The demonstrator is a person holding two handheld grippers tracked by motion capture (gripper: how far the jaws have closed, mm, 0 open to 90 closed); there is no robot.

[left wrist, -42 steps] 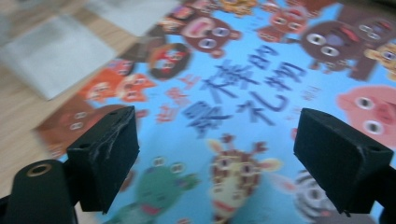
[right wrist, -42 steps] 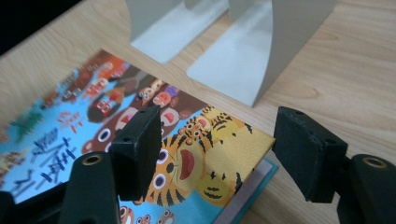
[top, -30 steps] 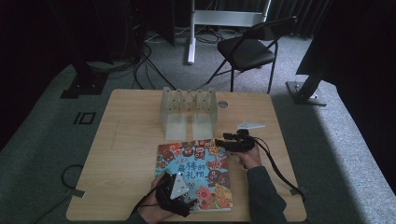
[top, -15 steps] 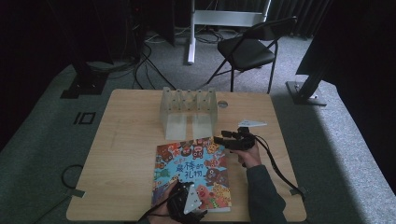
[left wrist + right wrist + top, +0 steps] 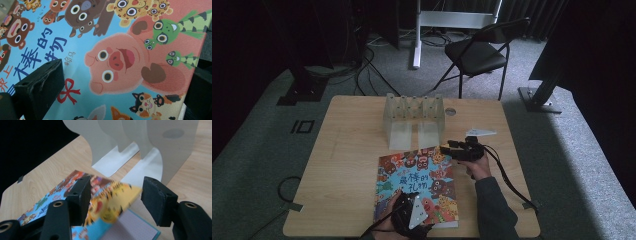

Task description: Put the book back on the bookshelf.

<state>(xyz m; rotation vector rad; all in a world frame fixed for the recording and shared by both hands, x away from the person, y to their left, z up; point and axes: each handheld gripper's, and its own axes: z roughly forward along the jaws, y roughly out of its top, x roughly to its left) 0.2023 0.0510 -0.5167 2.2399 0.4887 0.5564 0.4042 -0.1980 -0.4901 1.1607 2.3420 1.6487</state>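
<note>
**A:** Biggest thing first: the wooden table [image 5: 352, 165] takes up the middle of the high view, pale wood with rounded corners. On it, lower centre of the frame, lies the picture book [image 5: 417, 185]. The cover is bright blue going pink toward one side and crowded with cartoon animals: a pink pig, brown bears, a spotted cat face and green striped critters, plus dark blue Chinese characters and a little red bow.

**B:** And that grey thing behind it?

**A:** That's the metal book rack [image 5: 413, 120], upper middle of the table, with several upright dividers, just beyond the book's top edge.

**B:** What are the tongs doing?

**A:** The right gripper [image 5: 113, 202] is at the book's upper right corner. In its own view the front cover is lifted there, blurred between the jaws, with a pale inner page under it. The jaws have just been closing in, but there's daylight beside the right one, so they're still spread, not pinching. The left gripper [image 5: 404, 212] sits over the book's bottom edge. In its own view its jaws are set wide apart above the cover, holding nothing.
</note>
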